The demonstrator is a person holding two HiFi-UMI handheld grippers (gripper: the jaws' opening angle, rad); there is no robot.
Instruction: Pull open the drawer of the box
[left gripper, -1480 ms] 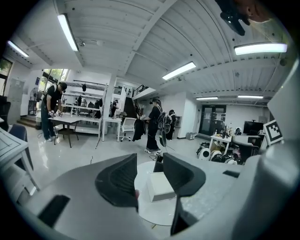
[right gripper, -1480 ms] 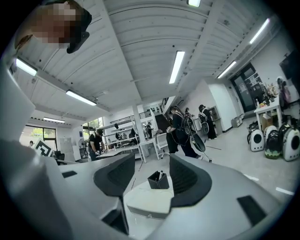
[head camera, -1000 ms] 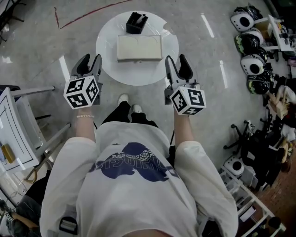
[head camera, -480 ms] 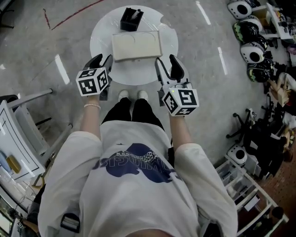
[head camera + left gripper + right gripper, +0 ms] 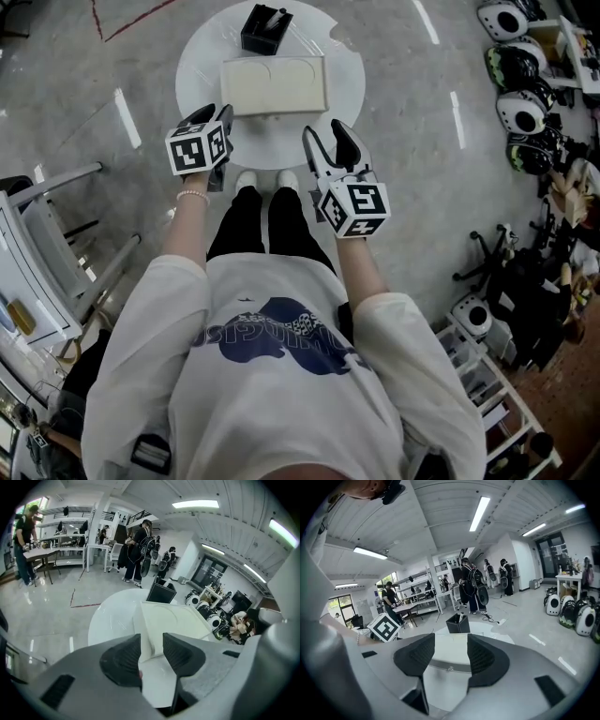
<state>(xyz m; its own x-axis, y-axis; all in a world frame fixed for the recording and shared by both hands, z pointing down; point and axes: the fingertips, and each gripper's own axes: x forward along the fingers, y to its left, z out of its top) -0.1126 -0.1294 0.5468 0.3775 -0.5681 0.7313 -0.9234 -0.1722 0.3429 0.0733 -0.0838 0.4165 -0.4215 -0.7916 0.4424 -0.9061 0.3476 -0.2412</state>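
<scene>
A flat cream box [image 5: 274, 86] lies on the round white table [image 5: 197, 75], and its front face carries a small drawer knob [image 5: 450, 669]. My left gripper [image 5: 212, 114] is open at the table's near-left edge. The box's near-left corner [image 5: 140, 634] shows between its jaws, and whether they touch it I cannot tell. My right gripper [image 5: 328, 139] is open just short of the near-right table edge. It faces the box's front [image 5: 450, 663], with the knob centred in the gap ahead and nothing held. Left gripper [image 5: 152, 653] and right gripper [image 5: 450, 657] both show wide gaps.
A black holder [image 5: 265, 28] stands behind the box on the table. Several helmets [image 5: 514, 84] line the floor at the right, with shelving at bottom right. A white rack [image 5: 28, 272] stands at the left. People stand at benches in the far background [image 5: 136, 550].
Both grippers have moved forward toward the table over the last second. The left one has closed in on the box's near-left corner, the right one on its front. Both stayed open.
</scene>
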